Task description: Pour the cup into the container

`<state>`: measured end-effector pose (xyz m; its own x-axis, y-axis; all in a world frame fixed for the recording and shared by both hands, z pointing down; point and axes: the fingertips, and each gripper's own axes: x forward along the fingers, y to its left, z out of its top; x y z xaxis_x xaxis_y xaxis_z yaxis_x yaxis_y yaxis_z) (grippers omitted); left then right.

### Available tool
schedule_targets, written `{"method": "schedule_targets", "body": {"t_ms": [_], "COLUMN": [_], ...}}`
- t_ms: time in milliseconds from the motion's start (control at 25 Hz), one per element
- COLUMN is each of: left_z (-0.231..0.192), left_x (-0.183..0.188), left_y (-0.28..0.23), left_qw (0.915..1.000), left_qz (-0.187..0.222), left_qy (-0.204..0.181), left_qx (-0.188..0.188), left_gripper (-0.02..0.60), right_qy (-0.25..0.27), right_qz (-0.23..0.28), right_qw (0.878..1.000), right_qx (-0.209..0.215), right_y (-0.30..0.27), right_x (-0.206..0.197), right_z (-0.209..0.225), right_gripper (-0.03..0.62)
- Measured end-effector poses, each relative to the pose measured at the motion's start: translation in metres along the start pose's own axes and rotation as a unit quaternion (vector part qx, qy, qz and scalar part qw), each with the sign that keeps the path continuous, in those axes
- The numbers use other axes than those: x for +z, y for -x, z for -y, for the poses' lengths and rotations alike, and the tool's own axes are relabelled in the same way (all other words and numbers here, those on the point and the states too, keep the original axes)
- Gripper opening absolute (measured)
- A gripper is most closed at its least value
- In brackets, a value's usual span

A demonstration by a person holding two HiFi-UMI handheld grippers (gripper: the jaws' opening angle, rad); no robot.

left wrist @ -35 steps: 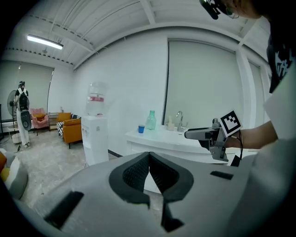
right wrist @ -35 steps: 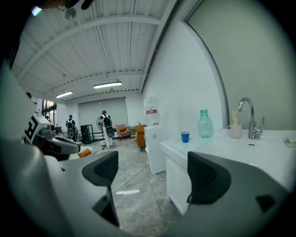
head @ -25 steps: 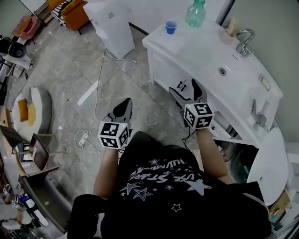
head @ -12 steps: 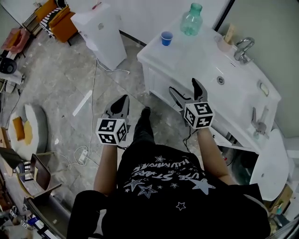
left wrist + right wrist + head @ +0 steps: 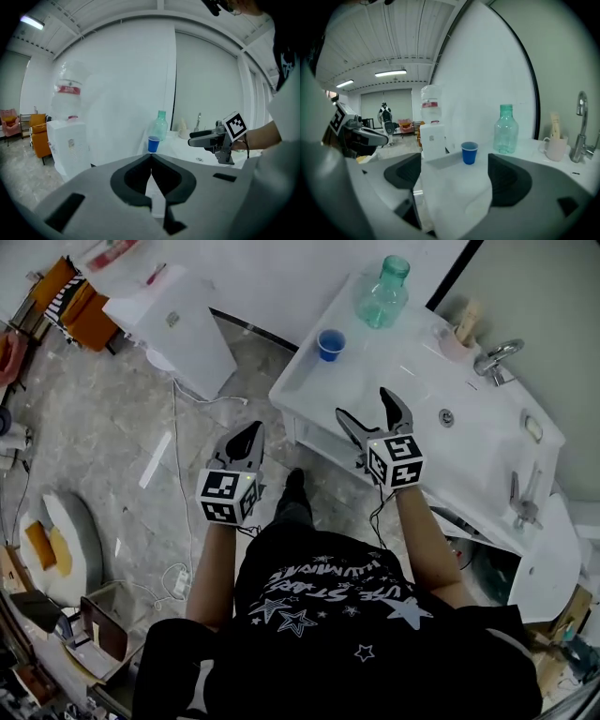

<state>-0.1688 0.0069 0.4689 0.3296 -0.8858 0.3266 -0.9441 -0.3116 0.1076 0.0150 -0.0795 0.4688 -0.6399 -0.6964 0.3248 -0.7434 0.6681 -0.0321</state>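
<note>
Cup (image 5: 330,344) is standing on the table (image 5: 405,354) near the green bottle (image 5: 382,294) in the head view. In its own view, the left gripper (image 5: 151,158) is hanging pressed together, empty. In the right gripper view, the right gripper (image 5: 457,168) is pointing spread jaws at the cup, probably preparing to grasp it.

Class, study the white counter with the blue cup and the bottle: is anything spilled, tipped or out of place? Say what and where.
Nothing stands out. The blue cup stands upright near a corner of the counter, the bottle upright behind it; no spill shows. The left gripper, shut, and the right gripper, open, hold nothing.
</note>
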Motion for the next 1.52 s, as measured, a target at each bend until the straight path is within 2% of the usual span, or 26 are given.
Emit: {"method": "schedule_targets", "body": {"t_ms": [280, 760, 1080, 1280, 1520], "left_z": [-0.046, -0.085, -0.097, -0.103, -0.1], "left_x": [0.023, 0.037, 0.037, 0.033, 0.031], "left_y": [-0.071, -0.153, -0.183, -0.192, -0.198], "left_qw": [0.999, 0.9947, 0.9922, 0.9918, 0.9903], "left_qz": [-0.018, -0.043, -0.057, -0.064, -0.069], "left_qy": [-0.011, -0.02, -0.022, -0.016, -0.019], "left_qx": [-0.04, -0.091, -0.109, -0.109, -0.119], "left_gripper": [0.012, 0.012, 0.012, 0.012, 0.012], "right_qy": [0.023, 0.056, 0.054, 0.066, 0.07], "right_qz": [-0.021, -0.109, -0.136, -0.137, -0.13], "right_qw": [0.999, 0.992, 0.988, 0.987, 0.987], "right_qx": [0.013, 0.03, 0.05, 0.058, 0.063], "right_y": [-0.07, -0.147, -0.172, -0.183, -0.193], "right_x": [0.006, -0.025, -0.044, -0.044, -0.043], "right_z": [0.028, 0.054, 0.063, 0.063, 0.064], "right_gripper": [0.431, 0.414, 0.391, 0.347, 0.345]}}
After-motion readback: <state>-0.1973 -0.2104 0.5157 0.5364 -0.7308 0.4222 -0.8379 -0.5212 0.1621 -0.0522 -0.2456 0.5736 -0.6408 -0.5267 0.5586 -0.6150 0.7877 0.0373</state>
